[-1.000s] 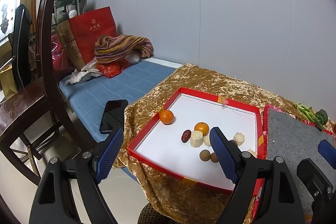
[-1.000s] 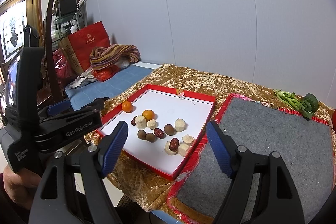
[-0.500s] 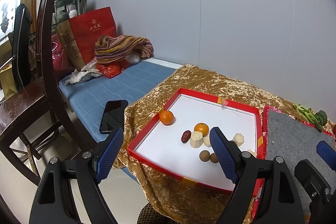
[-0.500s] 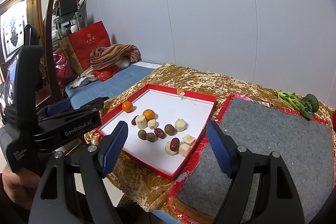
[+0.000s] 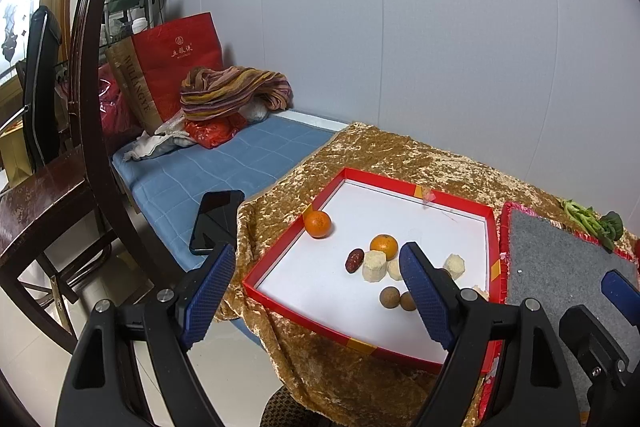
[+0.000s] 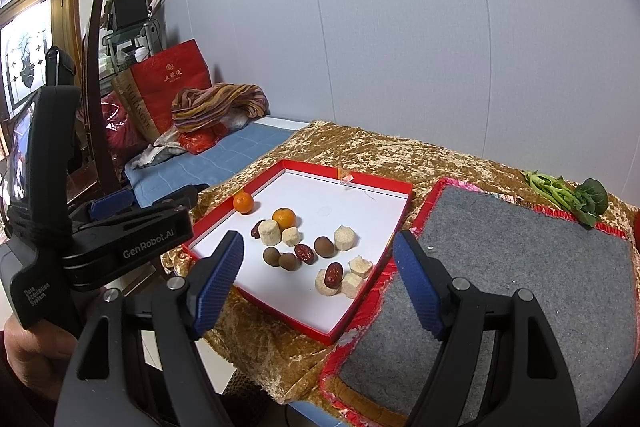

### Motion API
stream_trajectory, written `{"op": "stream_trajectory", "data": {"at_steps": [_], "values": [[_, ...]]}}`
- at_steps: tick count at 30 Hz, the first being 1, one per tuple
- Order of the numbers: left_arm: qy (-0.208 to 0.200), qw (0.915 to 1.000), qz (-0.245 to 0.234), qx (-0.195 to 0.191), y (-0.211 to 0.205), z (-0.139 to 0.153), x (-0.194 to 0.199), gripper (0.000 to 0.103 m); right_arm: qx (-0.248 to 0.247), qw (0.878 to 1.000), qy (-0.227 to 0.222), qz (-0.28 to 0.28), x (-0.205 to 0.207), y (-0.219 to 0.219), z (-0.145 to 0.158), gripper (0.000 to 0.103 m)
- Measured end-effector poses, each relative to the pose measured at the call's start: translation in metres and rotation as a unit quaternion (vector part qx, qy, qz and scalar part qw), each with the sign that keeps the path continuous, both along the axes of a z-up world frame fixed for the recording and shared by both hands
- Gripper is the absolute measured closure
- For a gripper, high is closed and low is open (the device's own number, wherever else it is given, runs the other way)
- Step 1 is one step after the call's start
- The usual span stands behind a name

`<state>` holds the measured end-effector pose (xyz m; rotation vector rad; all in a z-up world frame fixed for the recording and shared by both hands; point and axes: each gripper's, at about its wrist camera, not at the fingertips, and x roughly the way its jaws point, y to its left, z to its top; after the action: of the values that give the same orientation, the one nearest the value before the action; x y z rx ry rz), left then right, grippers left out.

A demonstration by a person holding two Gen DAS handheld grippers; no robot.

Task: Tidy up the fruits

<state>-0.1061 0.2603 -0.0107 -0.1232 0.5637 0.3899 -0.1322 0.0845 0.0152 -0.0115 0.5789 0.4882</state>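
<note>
A table [image 6: 360,151] draped in a crinkled gold cloth [image 5: 400,155] carries everything. Directly on the cloth lies a shallow red tray [image 6: 402,217] with a white floor, and just beside it, on its right, a grey felt mat [image 6: 520,267] with a red-pink fringed border; their edges touch or nearly touch. At the far right corner of the table, behind the mat, lies a bunch of leafy greens [image 6: 576,195]. To the left of the table stands a low bed with a blue quilted cover [image 5: 224,163]. On it lie a black phone [image 5: 216,219] at the near edge and, at the far end, a striped blanket [image 5: 236,91] heaped against a red paper bag [image 5: 180,59].
</note>
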Motion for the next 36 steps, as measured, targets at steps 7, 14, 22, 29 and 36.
{"op": "stream_trajectory", "data": {"at_steps": [7, 14, 22, 29, 36], "values": [[0.000, 1.0000, 0.000, -0.002, -0.0007, -0.0004, -0.0008, 0.019, 0.001, 1.000, 0.002, 0.000, 0.0002, 0.0017, -0.0008, 0.025], [0.003, 1.0000, 0.005, -0.003, -0.0009, -0.0010, -0.0013, 0.019, 0.001, 1.000, 0.002, 0.000, 0.0005, 0.0018, -0.0011, 0.025], [0.003, 1.0000, 0.006, -0.005, 0.0004, -0.0012, -0.0017, 0.019, 0.001, 1.000, 0.004, 0.001, 0.0017, 0.0039, -0.0028, 0.025], [0.006, 1.0000, 0.005, -0.007, 0.0019, -0.0016, -0.0022, 0.019, 0.000, 1.000, 0.005, 0.003, 0.0028, 0.0057, -0.0049, 0.025], [0.004, 0.9999, 0.009, -0.004, 0.0033, -0.0021, -0.0024, 0.019, 0.005, 1.000, 0.005, 0.001, 0.0057, 0.0042, -0.0055, 0.025]]}}
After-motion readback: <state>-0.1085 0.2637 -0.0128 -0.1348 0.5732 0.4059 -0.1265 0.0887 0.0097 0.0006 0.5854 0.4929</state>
